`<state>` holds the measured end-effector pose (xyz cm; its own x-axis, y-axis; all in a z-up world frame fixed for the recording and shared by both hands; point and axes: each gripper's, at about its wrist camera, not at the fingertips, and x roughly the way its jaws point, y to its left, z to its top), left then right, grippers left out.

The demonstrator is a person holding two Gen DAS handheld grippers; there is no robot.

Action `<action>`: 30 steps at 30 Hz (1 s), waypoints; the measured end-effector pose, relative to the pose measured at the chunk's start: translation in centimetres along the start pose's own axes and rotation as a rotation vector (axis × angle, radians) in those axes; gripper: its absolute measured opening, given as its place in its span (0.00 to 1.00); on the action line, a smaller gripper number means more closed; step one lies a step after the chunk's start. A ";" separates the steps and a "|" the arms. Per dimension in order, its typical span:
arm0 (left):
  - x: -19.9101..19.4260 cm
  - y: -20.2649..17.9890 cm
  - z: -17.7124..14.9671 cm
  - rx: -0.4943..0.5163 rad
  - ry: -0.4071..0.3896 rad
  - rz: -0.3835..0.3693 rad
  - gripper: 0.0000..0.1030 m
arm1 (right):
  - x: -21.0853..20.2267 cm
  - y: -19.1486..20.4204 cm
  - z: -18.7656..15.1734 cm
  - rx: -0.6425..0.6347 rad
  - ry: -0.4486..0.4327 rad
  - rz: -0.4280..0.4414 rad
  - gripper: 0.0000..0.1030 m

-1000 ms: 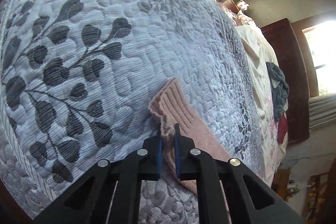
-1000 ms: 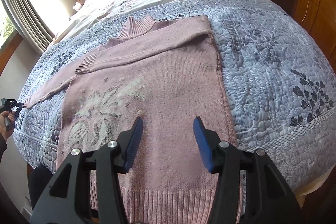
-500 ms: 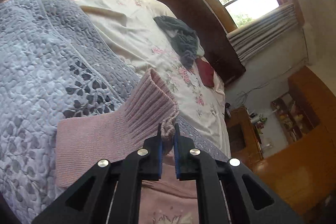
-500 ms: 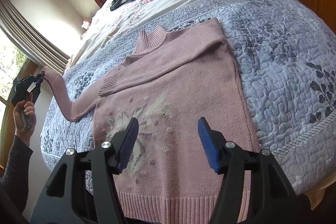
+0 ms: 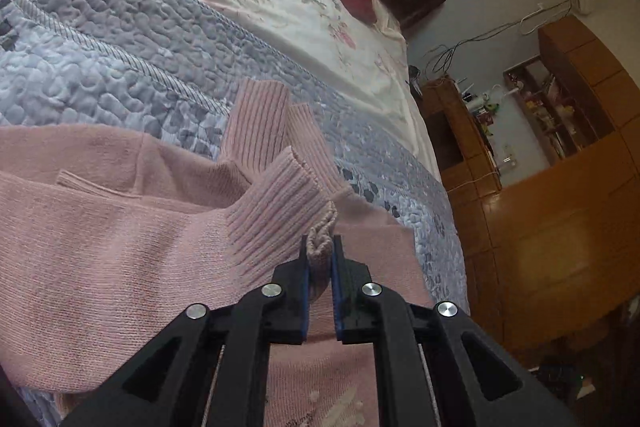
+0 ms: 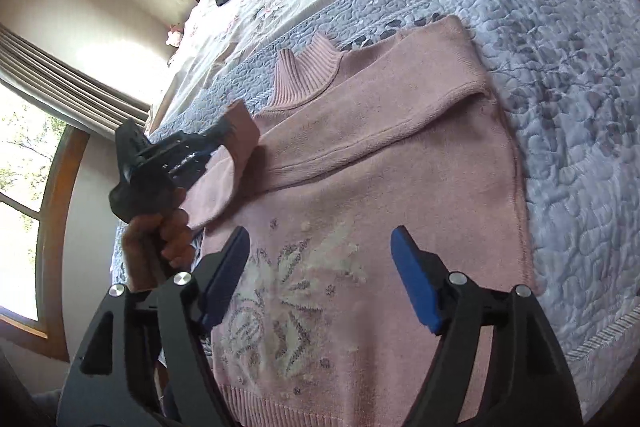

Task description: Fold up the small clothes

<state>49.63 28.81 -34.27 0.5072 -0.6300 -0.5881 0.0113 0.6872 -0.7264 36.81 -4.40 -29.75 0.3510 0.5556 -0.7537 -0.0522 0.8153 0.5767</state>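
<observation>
A: Where's the pink sweater (image 6: 360, 195)?
B: Flat on the quilted bed (image 6: 580, 107); its sleeve cuff (image 5: 280, 211) is clenched in the left tool (image 5: 320, 259), at ten o'clock.
A: Right tool (image 6: 320, 259)?
B: Released, over the hem.

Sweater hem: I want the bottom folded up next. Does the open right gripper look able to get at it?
Probably yes. The right gripper hangs open just above the hem, nothing lies between, and the left gripper holds the cuff off to the side.

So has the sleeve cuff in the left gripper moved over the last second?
Yes. The left gripper has carried the sleeve cuff from off the quilt's window-side edge inward, over the sweater, near its collar.
</observation>
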 end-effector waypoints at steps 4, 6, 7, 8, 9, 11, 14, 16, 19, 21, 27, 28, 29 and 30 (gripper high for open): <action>1.8 2.7 -1.7 -0.050 0.060 -0.023 0.46 | 5.5 0.6 3.8 0.063 0.128 0.125 0.74; -0.5 3.6 -2.6 -0.060 0.008 -0.099 0.58 | 8.4 1.1 5.8 0.083 0.172 0.181 0.68; -2.2 4.2 -3.1 -0.062 -0.036 -0.139 0.66 | 9.8 1.3 6.7 0.098 0.188 0.203 0.64; -3.8 4.7 -3.7 -0.056 -0.073 -0.177 0.67 | 11.5 1.4 7.6 0.116 0.213 0.220 0.58; -5.2 5.3 -4.0 -0.051 -0.098 -0.218 0.67 | 13.1 1.3 8.4 0.139 0.239 0.237 0.54; -7.7 7.1 -4.8 -0.070 -0.153 -0.282 0.68 | 16.5 1.0 9.5 0.187 0.308 0.251 0.54; -10.9 8.2 -3.1 -0.108 -0.248 -0.395 0.69 | 19.8 0.2 10.9 0.211 0.358 0.177 0.54; -12.7 8.5 -2.1 -0.120 -0.322 -0.462 0.73 | 21.3 0.2 10.9 0.214 0.395 0.152 0.54; -13.1 10.2 -1.7 -0.207 -0.348 -0.542 0.73 | 22.8 0.7 10.7 0.203 0.428 0.142 0.54; -13.0 10.8 -1.4 -0.239 -0.342 -0.567 0.73 | 23.4 1.1 10.8 0.203 0.431 0.136 0.54; -15.6 13.4 -1.1 -0.322 -0.454 -0.539 0.73 | 21.6 4.0 12.9 0.165 0.388 0.143 0.05; -16.1 14.0 -1.2 -0.338 -0.480 -0.535 0.73 | 20.3 5.4 13.7 0.121 0.364 0.154 0.05; -16.7 14.4 -1.2 -0.347 -0.505 -0.537 0.73 | 18.7 6.9 14.5 0.075 0.335 0.164 0.05; -17.2 14.8 -1.2 -0.350 -0.523 -0.543 0.73 | 16.7 8.5 15.2 0.024 0.298 0.168 0.05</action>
<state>40.07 49.36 -35.30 0.8445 -0.5327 0.0548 0.1450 0.1289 -0.9810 56.43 9.29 -32.64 0.0509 0.7079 -0.7044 -0.0633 0.7062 0.7052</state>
